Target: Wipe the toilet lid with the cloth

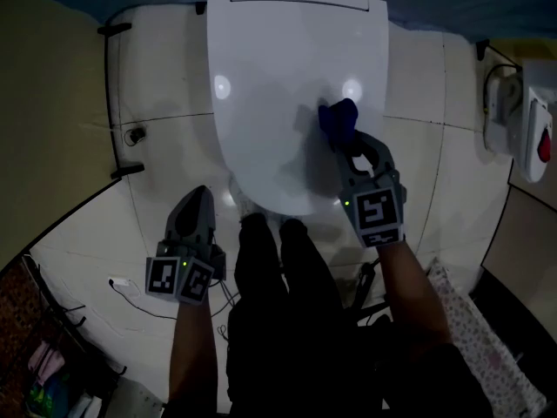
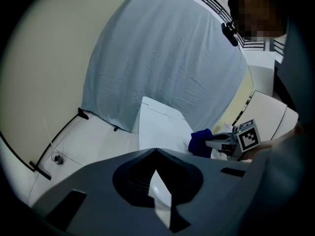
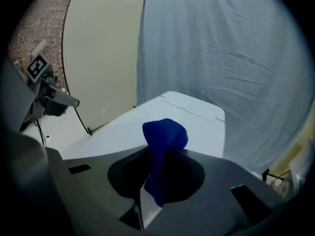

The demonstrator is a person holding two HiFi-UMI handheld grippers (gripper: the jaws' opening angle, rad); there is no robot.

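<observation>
The white toilet lid (image 1: 278,85) is closed and fills the middle of the head view. A bunched blue cloth (image 1: 338,122) rests on its right part, with my right gripper (image 1: 346,143) shut on it. In the right gripper view the cloth (image 3: 163,144) sticks up between the jaws above the lid (image 3: 187,119). My left gripper (image 1: 198,197) hangs off the lid's front left edge, jaws shut with nothing in them. The left gripper view shows the lid (image 2: 160,124), the cloth (image 2: 200,141) and the right gripper (image 2: 209,142) beyond.
White floor tiles (image 1: 165,85) surround the toilet. A black cable (image 1: 117,85) runs down the left side. A white wall fitting with a red part (image 1: 533,138) is at the right. The person's dark legs (image 1: 278,320) stand in front of the bowl. Grey sheeting (image 2: 162,48) hangs behind.
</observation>
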